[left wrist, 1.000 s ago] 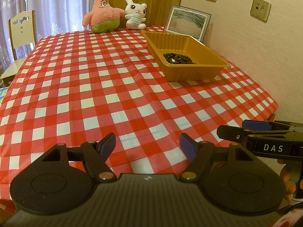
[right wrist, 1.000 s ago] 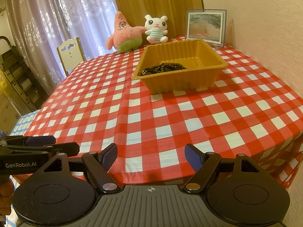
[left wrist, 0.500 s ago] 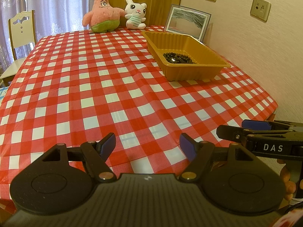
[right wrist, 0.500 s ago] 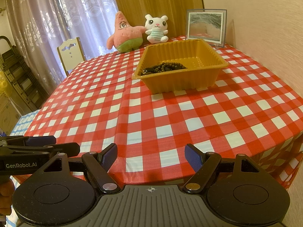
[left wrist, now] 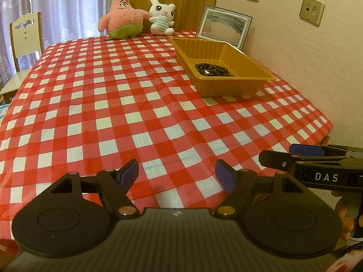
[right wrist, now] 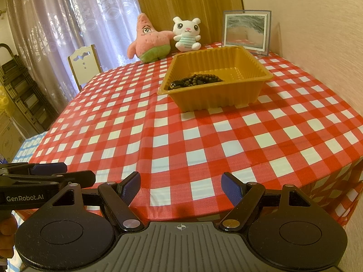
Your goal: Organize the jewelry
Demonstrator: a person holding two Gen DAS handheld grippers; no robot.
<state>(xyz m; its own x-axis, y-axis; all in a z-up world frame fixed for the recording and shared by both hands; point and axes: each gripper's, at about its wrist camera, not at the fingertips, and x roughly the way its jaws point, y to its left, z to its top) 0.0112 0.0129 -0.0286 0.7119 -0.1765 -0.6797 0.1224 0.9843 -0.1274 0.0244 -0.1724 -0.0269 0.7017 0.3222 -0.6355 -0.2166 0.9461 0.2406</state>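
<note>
Left wrist view shows you the tabletop (left wrist: 113, 104) under its red-and-white checked cloth, bare but for the far clutter. Nothing has changed over the last second, so the task looks finished or paused. The amber plastic tray (left wrist: 229, 88) holds the dark beaded bracelet (left wrist: 213, 70). Your left hand-held gripper (left wrist: 177, 174) and right hand-held gripper (right wrist: 180, 187) hang wide open, empty, well short of it.

Warm indoor light, sharp, fisheye-bent edges
</note>
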